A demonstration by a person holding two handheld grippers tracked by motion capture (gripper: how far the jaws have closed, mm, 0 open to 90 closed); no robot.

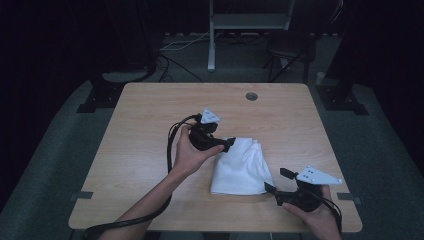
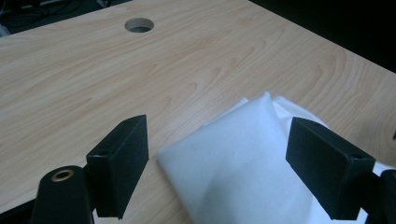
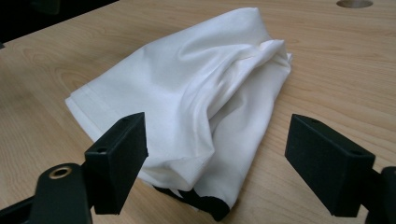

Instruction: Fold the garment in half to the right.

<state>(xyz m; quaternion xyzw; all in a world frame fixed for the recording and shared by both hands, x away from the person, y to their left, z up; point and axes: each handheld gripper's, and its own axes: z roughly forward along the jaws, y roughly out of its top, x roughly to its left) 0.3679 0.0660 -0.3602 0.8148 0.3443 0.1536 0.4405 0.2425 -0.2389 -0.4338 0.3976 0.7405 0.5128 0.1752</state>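
Both my claws, left claw and right claw, gape wide beside the folded white cloth on the counter, gripping nothing, framing opposite corners.

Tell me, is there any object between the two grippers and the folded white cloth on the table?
Nothing visible does. The white cloth lies alone on the table. The left gripper hangs open over one corner, the right gripper open at the opposite end.

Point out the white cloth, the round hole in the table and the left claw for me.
white cloth [image 1: 242,167], high view, middle of the folded cloth.
round hole [image 2: 139,24], left gripper view, centre of the opening.
left claw [image 1: 226,144], high view, between the jaw tips at the cloth's far corner.
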